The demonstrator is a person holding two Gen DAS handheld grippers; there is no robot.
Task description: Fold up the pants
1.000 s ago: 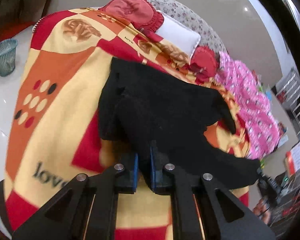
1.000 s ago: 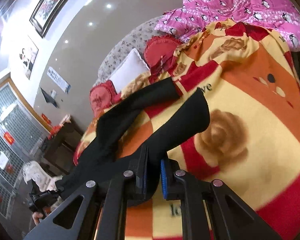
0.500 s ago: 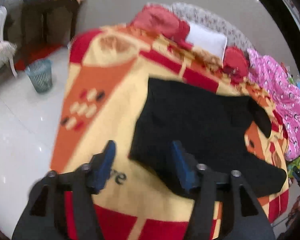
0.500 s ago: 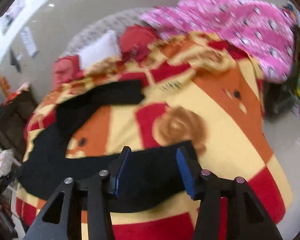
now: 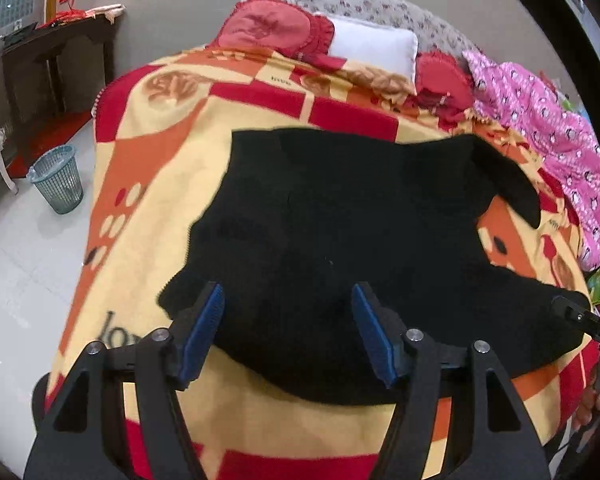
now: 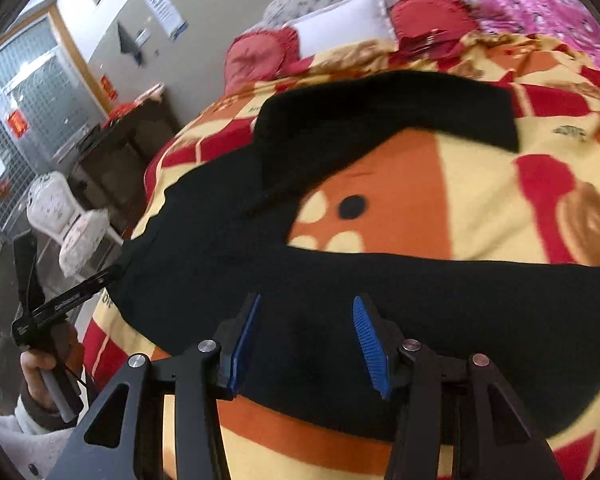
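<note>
Pants (image 5: 340,216) on blanket (image 5: 148,184), before pillows (image 5: 372,46)

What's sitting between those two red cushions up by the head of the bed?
A white pillow lies between the two red cushions; the left wrist view shows it clearly.

Black pants (image 5: 352,216) on blanket-covered bed (image 5: 140,184)

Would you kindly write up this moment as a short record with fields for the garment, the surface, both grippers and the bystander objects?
garment: black pants lying spread out, legs apart in a V
surface: patterned blanket in red, orange and yellow
left gripper: jaws open, hovering over the pants, gripping nothing
right gripper: jaws open, above a pant leg, gripping nothing
pillows: white pillow between red cushions at the far end
floor: blue wastebasket beside the bed
</note>
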